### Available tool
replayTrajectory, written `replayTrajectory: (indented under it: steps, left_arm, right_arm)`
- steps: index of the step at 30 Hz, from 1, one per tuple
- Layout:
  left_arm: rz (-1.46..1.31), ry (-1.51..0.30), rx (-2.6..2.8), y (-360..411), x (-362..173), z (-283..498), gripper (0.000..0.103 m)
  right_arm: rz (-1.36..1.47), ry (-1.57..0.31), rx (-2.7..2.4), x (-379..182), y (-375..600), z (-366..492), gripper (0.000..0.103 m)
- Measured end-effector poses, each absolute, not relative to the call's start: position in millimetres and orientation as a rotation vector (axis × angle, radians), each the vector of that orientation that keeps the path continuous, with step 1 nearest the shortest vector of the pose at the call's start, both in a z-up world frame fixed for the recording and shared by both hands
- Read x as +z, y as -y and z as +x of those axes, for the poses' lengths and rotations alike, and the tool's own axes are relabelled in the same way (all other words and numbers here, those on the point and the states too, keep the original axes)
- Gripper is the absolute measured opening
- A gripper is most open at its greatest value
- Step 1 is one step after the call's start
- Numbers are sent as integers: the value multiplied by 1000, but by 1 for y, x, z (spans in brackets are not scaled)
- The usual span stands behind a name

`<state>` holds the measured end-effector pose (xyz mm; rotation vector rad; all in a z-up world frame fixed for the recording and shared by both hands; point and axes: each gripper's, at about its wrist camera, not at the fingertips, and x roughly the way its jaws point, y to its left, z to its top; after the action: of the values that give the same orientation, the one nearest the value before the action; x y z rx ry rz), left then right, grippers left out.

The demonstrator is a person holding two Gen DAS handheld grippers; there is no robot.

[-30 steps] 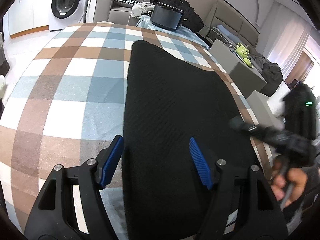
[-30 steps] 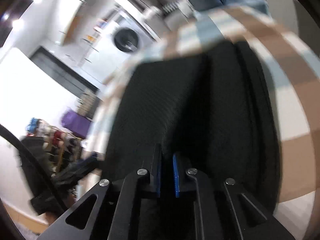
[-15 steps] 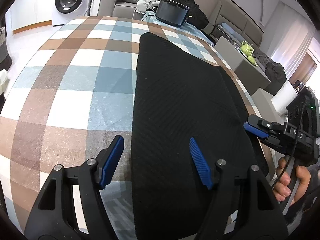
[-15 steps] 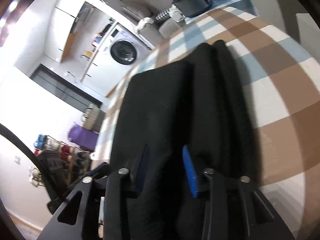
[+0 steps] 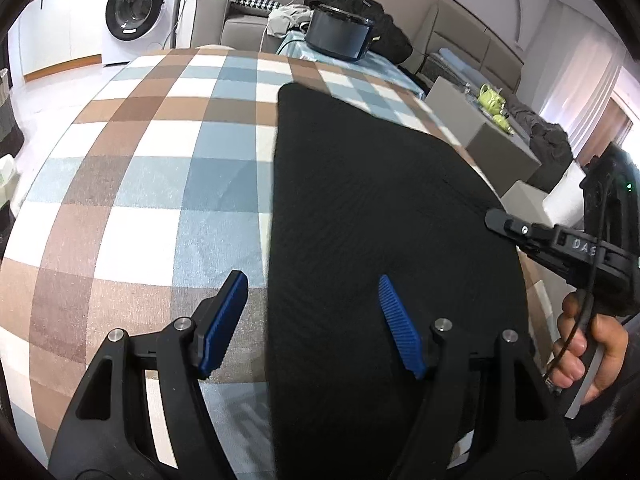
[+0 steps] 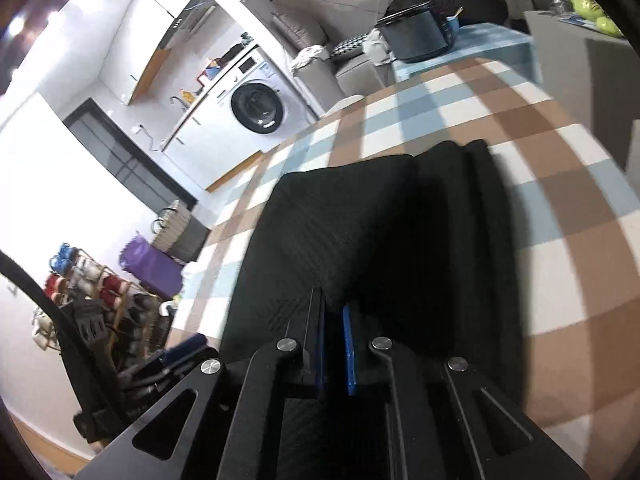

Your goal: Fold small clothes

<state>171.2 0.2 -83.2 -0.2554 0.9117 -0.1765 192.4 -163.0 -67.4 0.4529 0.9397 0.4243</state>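
A black knit garment (image 5: pixel 384 216) lies flat on the checked tablecloth (image 5: pixel 152 184). The left gripper (image 5: pixel 312 320) hangs wide open over its near edge, gripping nothing. The right gripper (image 6: pixel 334 344) is pinched nearly closed on a fold of the cloth

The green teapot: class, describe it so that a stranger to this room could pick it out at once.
Start at the big checked brown, blue and white tablecloth with the black knitted garment on it. Look past its far right corner to the low grey side table. The small lime-green teapot stands there, the only bright green thing among grey furniture.
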Motion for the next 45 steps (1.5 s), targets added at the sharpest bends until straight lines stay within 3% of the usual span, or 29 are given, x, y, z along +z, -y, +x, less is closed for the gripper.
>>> replayTrajectory:
  steps: [6, 12, 25, 27, 28, 29, 32, 36, 39, 42, 45]
  left_arm:
    - [-238, -953, -161, -3, -98, 172, 66]
    - [-268, -964, -170, -11, -102, 166, 66]
    - [-184, -984, -262, -3, -100, 102, 66]
    - [-176, -992, -252, -2, -103, 95, 66]
    - [-177, -995, -249, -2, -104, 94, 66]
    - [-181, -999, -244, -3, -105, 92, 66]
    - [-185, -1001, -238, -5, -105, 88, 66]
    - [-190, -1004, -231, -7, -105, 89, 66]
    - [-200, -1002, -229, -8, -104, 92, 66]
    - [-224, -991, -228, -9, -102, 98, 66]
    - [-245, -988, -211, -10, -102, 108, 66]
  right_arm:
    - [479, -1052, 328, -111, 177, 206, 9]
    - [525, -1067, 488, -99, 178, 167, 24]
    - [473, -1056, 655, -97, 168, 108, 25]
    - [431, -1056, 640, -98, 162, 112, 24]
    - [410, -1055, 635, -99, 159, 114, 10]
    - [402, -1043, 635, -97, 157, 113, 7]
    - [410, -971, 662, -81, 163, 108, 5]
    - [325, -1067, 560, -95, 164, 113, 6]
    - [382, -1043, 557, -87, 177, 105, 14]
    - [433, -998, 484, -84, 198, 110, 33]
    - [464, -1034, 393, -97, 211, 125, 33]
